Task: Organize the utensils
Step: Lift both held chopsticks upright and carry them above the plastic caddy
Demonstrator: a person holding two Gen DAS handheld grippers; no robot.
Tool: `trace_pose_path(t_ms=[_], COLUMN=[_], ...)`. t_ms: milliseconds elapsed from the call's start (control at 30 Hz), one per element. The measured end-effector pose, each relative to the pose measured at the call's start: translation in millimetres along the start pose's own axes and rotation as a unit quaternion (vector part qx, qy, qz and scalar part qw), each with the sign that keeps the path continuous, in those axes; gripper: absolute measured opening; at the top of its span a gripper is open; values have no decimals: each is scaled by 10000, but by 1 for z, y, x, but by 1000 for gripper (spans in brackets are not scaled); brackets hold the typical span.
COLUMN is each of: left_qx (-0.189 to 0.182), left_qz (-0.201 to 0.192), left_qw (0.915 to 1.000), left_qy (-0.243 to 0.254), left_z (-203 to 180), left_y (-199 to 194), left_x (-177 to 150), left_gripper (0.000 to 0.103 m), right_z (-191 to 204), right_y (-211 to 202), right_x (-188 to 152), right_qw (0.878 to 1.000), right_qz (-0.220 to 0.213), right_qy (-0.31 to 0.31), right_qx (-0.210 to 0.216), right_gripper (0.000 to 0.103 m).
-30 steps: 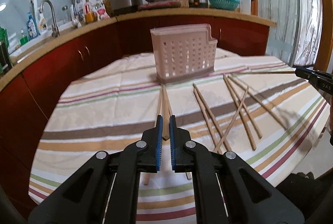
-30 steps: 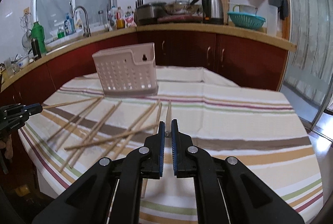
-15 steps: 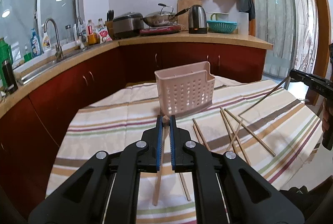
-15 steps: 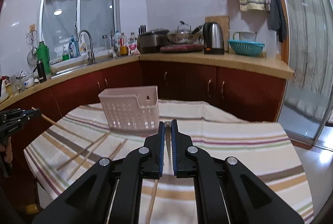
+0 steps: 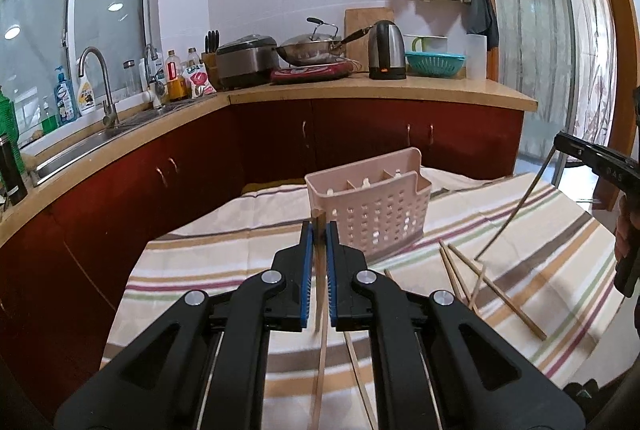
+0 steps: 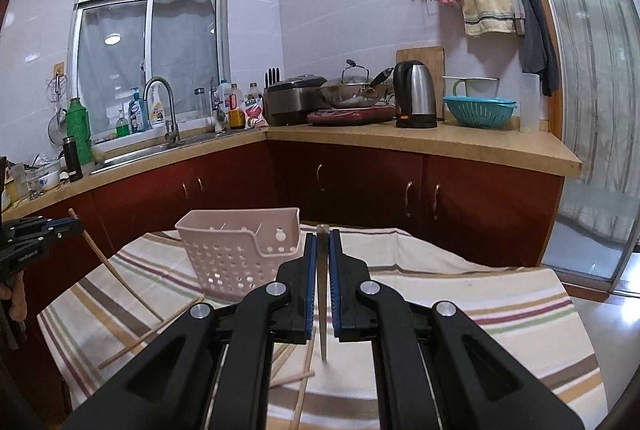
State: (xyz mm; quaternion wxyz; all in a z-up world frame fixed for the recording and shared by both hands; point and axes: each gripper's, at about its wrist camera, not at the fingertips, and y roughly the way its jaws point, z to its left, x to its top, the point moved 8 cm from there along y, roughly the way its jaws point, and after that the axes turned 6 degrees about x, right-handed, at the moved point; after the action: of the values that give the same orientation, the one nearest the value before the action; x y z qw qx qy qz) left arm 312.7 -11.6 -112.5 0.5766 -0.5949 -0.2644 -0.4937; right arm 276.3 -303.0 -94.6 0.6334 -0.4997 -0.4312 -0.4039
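Left gripper clamped on chopstick, right gripper clamped on another, both lifted near pink basket. Light, stiff, slippery sticks; pinching near top probably steadier.

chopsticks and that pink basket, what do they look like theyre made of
Chopsticks: pale tan, matte, thin straight sticks; they look like bamboo or light wood, though no grain shows.
Pink basket: looks like moulded plastic, smooth with a slight sheen, with even rows of punched holes and thin inner dividers.
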Motion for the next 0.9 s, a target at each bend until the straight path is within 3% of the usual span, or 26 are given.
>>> trace_pose_path(t_ms=[433,900], left_qx=[158,726], left_qz=[-79,-264], left_qw=[9998,9965], left_qy=[-61,-308], left_z=[8,18], left_y=[34,57], left_x=[20,31], left_gripper=[7,7], right_z=[-8,0], right_y=[32,56], right_x=[16,22], right_qw=[9999,9990], right_qz=[-129,-293], right_qy=[-19,-263], right_qx=[-39,-225], right_gripper=[7,8])
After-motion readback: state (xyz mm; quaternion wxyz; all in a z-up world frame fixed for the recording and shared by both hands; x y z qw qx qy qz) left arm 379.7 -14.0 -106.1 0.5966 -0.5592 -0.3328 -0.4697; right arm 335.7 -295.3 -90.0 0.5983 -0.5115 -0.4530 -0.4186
